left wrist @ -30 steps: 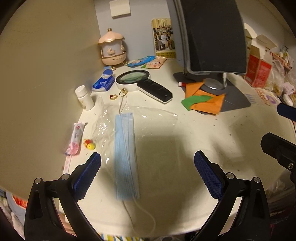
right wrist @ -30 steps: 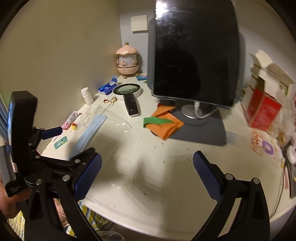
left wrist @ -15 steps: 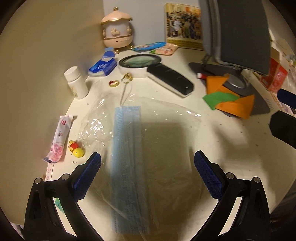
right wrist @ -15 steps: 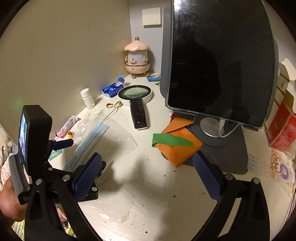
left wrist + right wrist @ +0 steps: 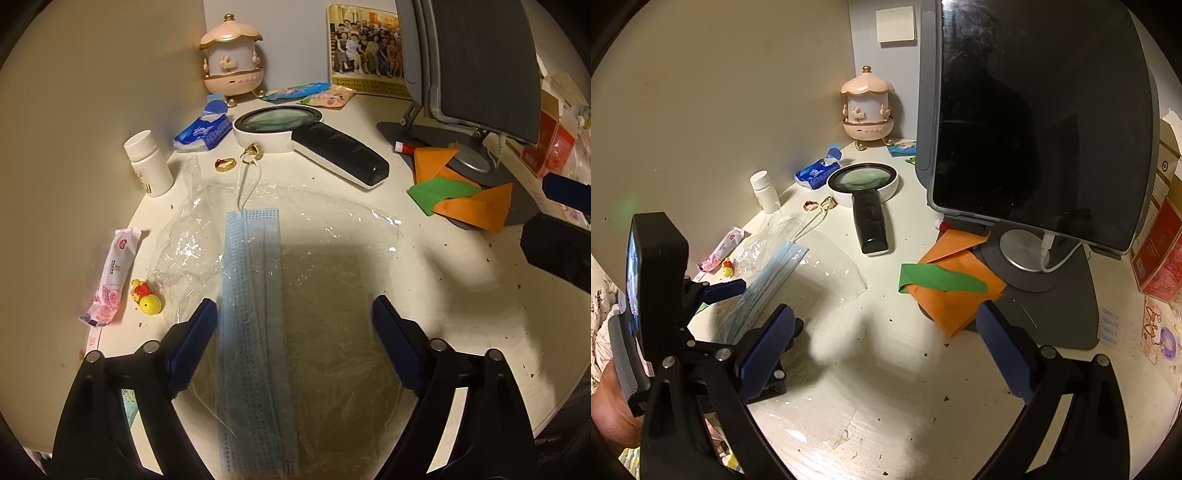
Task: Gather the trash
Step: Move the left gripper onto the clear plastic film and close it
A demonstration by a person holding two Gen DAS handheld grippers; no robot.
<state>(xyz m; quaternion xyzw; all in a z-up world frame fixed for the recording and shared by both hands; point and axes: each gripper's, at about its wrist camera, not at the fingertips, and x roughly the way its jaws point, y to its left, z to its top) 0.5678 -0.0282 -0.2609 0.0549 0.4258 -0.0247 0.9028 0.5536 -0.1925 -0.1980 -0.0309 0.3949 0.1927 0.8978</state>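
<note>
Desk (image 5: 461, 295): blue mask (image 5: 251, 295) under clr plastic (image 5: 332, 258)

A pale blue pleated face mask (image 5: 255, 295) lay flat and lengthwise on the desk, its white ear loop (image 5: 248, 181) stretched toward the far side. It was enclosed in a crumpled clear plastic bag (image 5: 325, 258), also lying flat
</note>
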